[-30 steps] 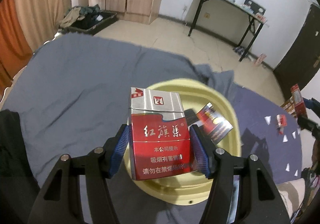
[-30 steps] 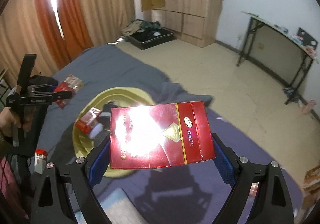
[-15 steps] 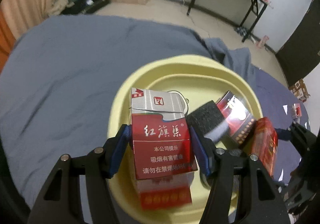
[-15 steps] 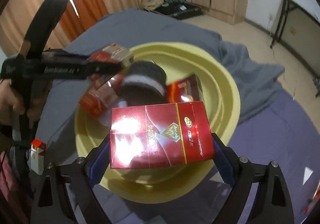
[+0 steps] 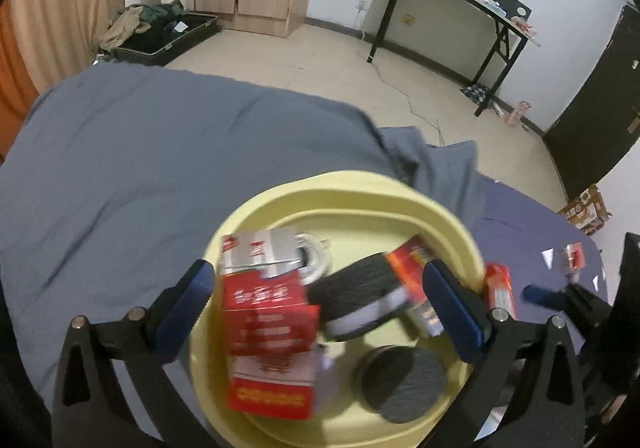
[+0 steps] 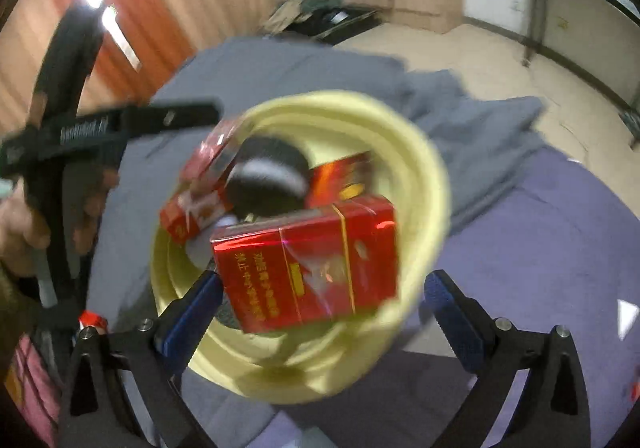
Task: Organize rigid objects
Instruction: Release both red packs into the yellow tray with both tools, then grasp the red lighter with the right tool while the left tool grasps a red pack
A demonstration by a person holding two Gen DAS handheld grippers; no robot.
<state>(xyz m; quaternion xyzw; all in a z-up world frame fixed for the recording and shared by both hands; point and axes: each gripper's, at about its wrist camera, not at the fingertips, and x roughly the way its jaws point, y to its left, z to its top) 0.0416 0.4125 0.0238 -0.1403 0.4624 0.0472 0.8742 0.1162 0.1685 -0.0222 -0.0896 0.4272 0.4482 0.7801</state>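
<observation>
Grippers both stand wide apart over a yellow basin [image 5: 436, 207] that rests on a grey-blue cover [image 5: 132, 151]; the left gripper [image 5: 324, 300] has just been opening, and the red-and-silver pack [image 5: 264, 288] between its jaws touches neither blue pad, blurred, above the basin's left side; the right gripper [image 6: 320, 304] has likewise just been opening, its jaws clear of the glossy red pack [image 6: 308, 260], which sits tilted and blurred over the near rim of the basin; inside the basin lie a black puck with a white band [image 5: 360, 300], a dark round lid [image 5: 400, 380] and further red packs [image 5: 412, 280]; in the right wrist view a hand [image 6: 24, 228] holds the left gripper's black frame at the basin's left.
</observation>
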